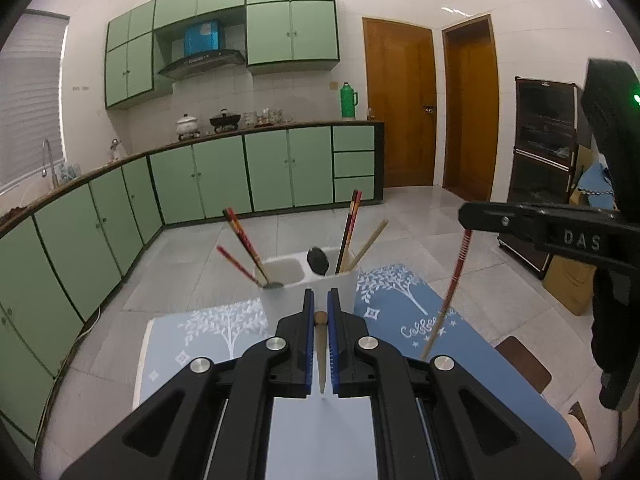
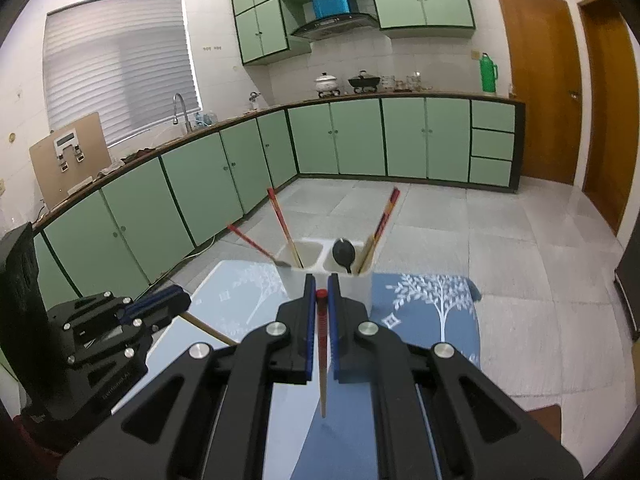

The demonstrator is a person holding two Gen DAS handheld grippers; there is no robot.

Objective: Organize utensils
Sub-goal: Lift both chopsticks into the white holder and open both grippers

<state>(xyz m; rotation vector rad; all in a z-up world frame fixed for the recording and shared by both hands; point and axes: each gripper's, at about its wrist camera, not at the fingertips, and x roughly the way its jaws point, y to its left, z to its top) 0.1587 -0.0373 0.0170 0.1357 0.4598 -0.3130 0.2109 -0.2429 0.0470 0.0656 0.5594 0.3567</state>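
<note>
A white two-compartment utensil holder (image 1: 344,290) (image 2: 362,286) stands on a blue tablecloth, holding several chopsticks and a black spoon (image 1: 318,260) (image 2: 344,254). My left gripper (image 1: 321,300) is shut on a plain wooden chopstick (image 1: 321,354), just in front of the holder. My right gripper (image 2: 321,284) is shut on a red-patterned chopstick (image 2: 321,344), also close before the holder. In the left wrist view the right gripper (image 1: 472,216) is at the right, with the red chopstick (image 1: 452,288) hanging down from it. In the right wrist view the left gripper (image 2: 176,304) is at the lower left.
The table has a blue tablecloth (image 1: 404,308) (image 2: 432,312) with white tree prints. Green cabinets (image 1: 224,176) line the kitchen beyond a tiled floor. A dark shelf unit (image 1: 544,160) and cardboard boxes (image 1: 568,284) stand at the right. A brown stool (image 1: 520,364) is beside the table.
</note>
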